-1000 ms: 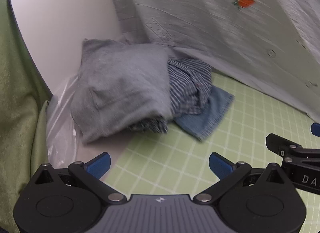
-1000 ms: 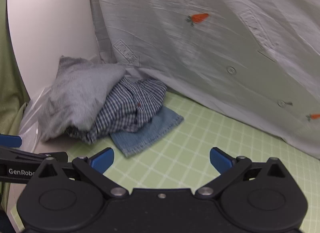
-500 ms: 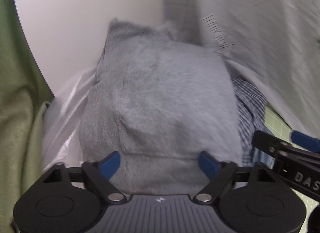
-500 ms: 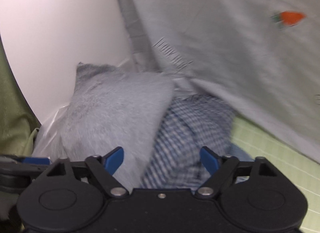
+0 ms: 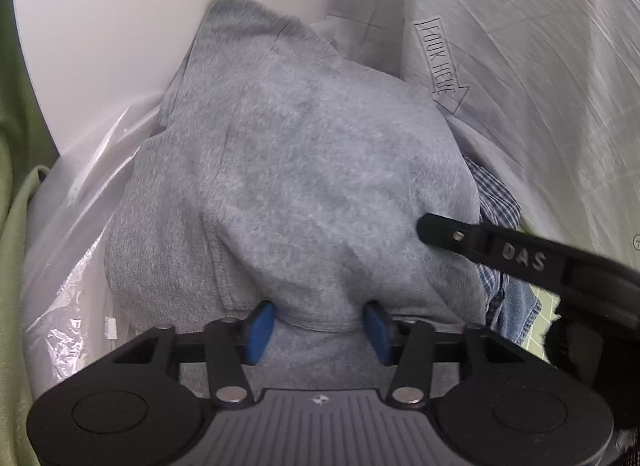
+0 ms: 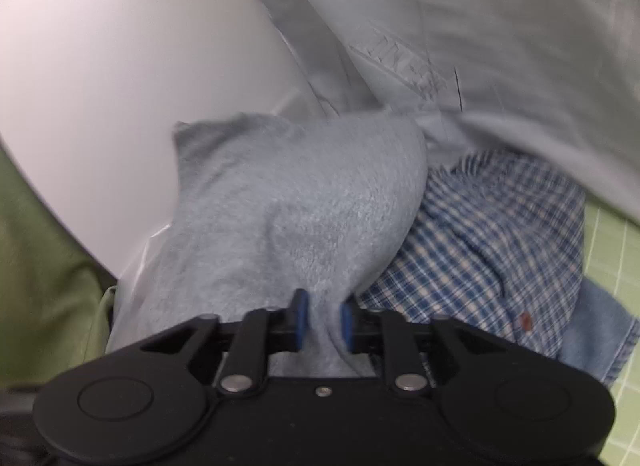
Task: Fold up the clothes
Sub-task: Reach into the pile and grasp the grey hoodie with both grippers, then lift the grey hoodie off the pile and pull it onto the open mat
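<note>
**Both claws engaged on the grey garment at the top of the clothes pile**

Left claw [image 5: 318, 328]: the two blue pads are partly closed, with a bunched fold of the grey fleece garment [image 5: 304, 185] sitting between them. The fabric fills the gap and touches both pads. The pads are not drawn fully together.

Right claw [image 6: 322, 322]: the blue pads stand at a narrow gap, pinching a ridge of the same grey fleece garment [image 6: 288, 217]. Cloth runs through the gap and down toward the claw body. In the left wrist view, one black finger [image 5: 452, 236] of the right claw, marked with raised letters, presses against the right flank of the garment.

Garment position: the grey fleece garment lies on top of the pile, mounded, with its far edge leaning against a white panel [image 5: 120, 45]. Its left side rests against crinkled clear plastic film [image 5: 72, 286].

Items beneath: a blue-and-white checked shirt [image 6: 492, 250] lies crumpled just to the right of the grey garment and is partly covered by it. A piece of blue denim [image 6: 600, 330] shows below and to the right of the shirt.

Surroundings: the pile sits on a green gridded mat [image 6: 608, 234] on the tabletop. A pale grey sheet [image 5: 540, 85] with a printed arrow label hangs behind the pile. Green cloth [image 5: 12, 225] borders the left edge.
</note>
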Motion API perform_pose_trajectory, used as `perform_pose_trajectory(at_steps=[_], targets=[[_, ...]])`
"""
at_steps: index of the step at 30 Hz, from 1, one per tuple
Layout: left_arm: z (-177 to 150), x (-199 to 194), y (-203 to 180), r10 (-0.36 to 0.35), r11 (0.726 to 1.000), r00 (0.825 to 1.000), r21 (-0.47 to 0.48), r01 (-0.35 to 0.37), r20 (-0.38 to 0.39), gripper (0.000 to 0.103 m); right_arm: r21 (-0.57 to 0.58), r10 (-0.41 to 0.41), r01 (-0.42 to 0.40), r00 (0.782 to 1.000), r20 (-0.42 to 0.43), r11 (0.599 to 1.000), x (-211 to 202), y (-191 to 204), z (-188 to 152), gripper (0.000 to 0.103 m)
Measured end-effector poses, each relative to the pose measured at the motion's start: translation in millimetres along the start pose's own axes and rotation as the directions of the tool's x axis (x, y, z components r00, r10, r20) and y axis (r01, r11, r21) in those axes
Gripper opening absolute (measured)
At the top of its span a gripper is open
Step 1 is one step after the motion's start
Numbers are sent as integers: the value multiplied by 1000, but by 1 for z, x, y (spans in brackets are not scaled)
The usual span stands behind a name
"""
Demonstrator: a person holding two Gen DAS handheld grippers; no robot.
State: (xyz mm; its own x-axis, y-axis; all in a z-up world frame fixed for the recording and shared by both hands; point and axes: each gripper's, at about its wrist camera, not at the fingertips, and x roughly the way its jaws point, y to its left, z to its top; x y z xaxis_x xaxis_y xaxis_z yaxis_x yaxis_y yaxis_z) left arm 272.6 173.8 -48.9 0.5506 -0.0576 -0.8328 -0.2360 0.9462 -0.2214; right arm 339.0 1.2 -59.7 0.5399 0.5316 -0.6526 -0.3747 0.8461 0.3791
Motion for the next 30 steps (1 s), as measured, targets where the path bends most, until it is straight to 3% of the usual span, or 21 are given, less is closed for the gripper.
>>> perform_pose_trajectory(at_steps=[1, 2, 3, 7, 11, 14, 18, 19, 21, 23, 25, 28, 30], targets=[[-1, -4, -4, 7, 1000, 1000, 18, -7, 7, 32, 9, 7, -8, 1000, 21, 1000, -9, 0, -2, 7], [-2, -9, -9, 15, 999, 1000, 38, -15, 13, 17, 19, 15, -15, 999, 43, 1000, -18, 0, -3, 5], [-3, -15, -13, 18, 998, 1000, 57, -19, 20, 9, 27, 22, -23, 998, 64, 999, -27, 0, -5, 5], [-17, -46, -24, -42, 994, 998, 100, 36, 54, 9, 0, 31, -32, 990, 137, 999, -79, 13, -22, 3], [-43, -80, -34, -97, 986, 993, 146, 86, 74, 9, 3, 5, -5, 983, 182, 1000, -138, 19, -63, 2], [-68, -98, -34, -160, 981, 984, 125, 150, 73, 14, 28, -80, 76, 981, 176, 997, -176, 12, -100, 3], [-83, -95, -26, -125, 990, 991, 78, 121, 48, 44, 135, -229, 224, 973, 26, 965, -187, -25, -143, 4], [-86, -93, -24, -111, 992, 993, 65, 108, 40, 47, 159, -252, 247, 968, 14, 956, -190, -32, -147, 3], [-92, -89, -19, -84, 996, 996, 40, 83, 24, 55, 194, -280, 272, 960, 17, 942, -198, -43, -150, 10], [-98, -85, -14, -56, 998, 998, 16, 56, 7, 64, 217, -287, 271, 957, 46, 938, -205, -49, -143, 50], [-96, -78, -7, -34, 999, 999, -3, 34, -1, 70, 228, -287, 265, 955, 72, 937, -204, -51, -132, 66], [-89, -63, 3, -29, 999, 999, -26, 28, -22, 75, 228, -261, 242, 964, 58, 943, -179, -57, -117, 80], [-84, -53, 9, -26, 999, 999, -42, 24, -35, 75, 243, -234, 220, 972, 31, 945, -156, -66, -110, 82]])
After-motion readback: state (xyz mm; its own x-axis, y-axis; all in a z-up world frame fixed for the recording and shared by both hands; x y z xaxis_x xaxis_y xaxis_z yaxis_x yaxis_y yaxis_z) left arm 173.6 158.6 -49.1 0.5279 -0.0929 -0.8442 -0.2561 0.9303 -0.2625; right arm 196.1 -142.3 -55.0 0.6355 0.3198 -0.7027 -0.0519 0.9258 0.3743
